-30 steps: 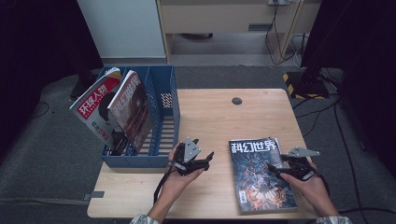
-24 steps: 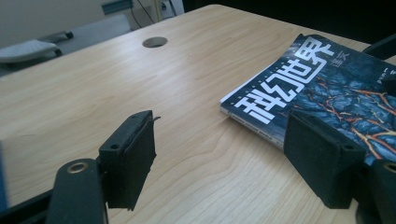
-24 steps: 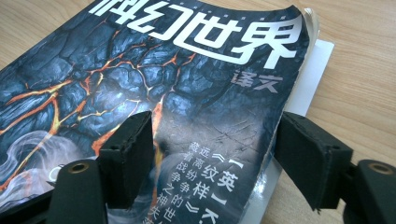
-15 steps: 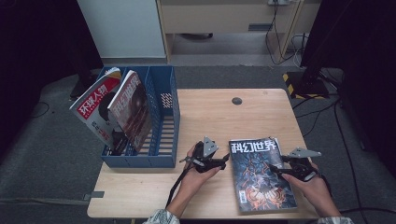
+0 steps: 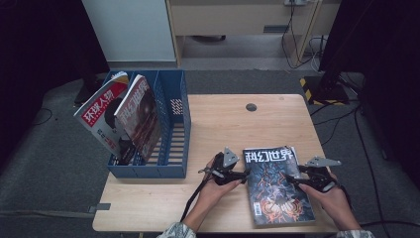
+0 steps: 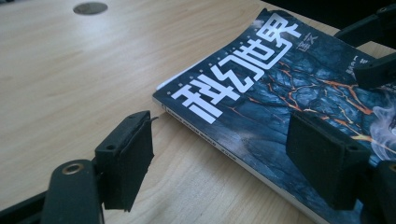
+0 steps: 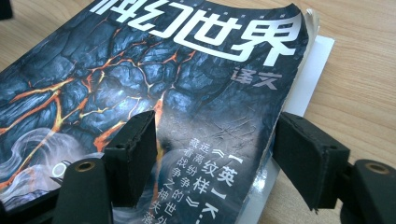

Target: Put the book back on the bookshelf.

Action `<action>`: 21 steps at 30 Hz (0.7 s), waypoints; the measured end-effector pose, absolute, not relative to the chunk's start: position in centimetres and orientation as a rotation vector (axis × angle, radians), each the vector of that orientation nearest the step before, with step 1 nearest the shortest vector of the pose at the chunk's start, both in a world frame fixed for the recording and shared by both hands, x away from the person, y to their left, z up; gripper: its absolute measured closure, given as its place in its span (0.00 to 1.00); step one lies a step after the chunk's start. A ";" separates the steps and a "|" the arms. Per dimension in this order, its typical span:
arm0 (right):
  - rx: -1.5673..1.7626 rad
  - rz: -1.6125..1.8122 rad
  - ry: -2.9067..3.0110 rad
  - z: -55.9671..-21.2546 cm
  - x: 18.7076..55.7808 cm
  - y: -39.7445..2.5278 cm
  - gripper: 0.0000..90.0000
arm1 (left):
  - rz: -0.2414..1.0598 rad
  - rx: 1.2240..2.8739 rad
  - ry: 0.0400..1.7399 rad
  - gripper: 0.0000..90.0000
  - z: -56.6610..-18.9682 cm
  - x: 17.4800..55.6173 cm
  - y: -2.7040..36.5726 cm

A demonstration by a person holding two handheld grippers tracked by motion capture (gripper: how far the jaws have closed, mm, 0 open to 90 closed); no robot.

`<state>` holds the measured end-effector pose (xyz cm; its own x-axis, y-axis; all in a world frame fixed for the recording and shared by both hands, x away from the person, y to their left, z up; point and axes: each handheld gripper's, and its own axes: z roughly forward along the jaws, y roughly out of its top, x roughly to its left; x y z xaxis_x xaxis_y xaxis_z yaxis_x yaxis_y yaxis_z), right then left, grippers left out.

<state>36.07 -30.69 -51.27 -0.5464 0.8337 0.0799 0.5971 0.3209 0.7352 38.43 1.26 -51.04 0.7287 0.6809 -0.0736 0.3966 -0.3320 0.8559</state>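
Two grippers close in on one magazine (image 5: 277, 186), which lies flat near the front right of the wooden table (image 5: 223, 124), cover up and spine to the left. The left gripper (image 5: 236, 174) sits at the spine edge with its jaws spread apart, one over bare wood and one above the cover, holding nothing. The right gripper (image 5: 293, 181) stands at the magazine's right edge, its jaws likewise parted with the curled page edge between them, though not yet pinched. The step in hand looks like the approach before a two-sided lift; the next move probably calls for sliding one jaw under each edge and closing both together, so the floppy cover does not sag or tear when it rises. Its likely destination is the blue file rack (image 5: 171, 148) at the left of the table, where two other magazines (image 5: 121, 116) lean and the right-hand compartment seems free. The flat cover carries large white Chinese characters, 科幻世界, over cracked glowing lava; smaller text reads 译文, and lower lines are too partly hidden to read with confidence. One leaning magazine shows 环球人物 on red.
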 end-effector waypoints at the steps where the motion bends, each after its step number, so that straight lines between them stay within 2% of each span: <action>1: 1.285 1.065 2.274 -51.3 36.1 -30.6 0.33 | 0.339 1.962 0.848 0.25 -51.4 38.8 1.0; 6: 1.280 1.065 2.279 -51.4 36.3 -30.4 0.28 | 0.308 1.987 0.848 0.23 -52.0 39.2 0.3; 21: 1.259 1.071 2.274 -51.6 36.6 -30.2 0.22 | 0.290 1.995 0.843 0.21 -52.3 39.7 -0.2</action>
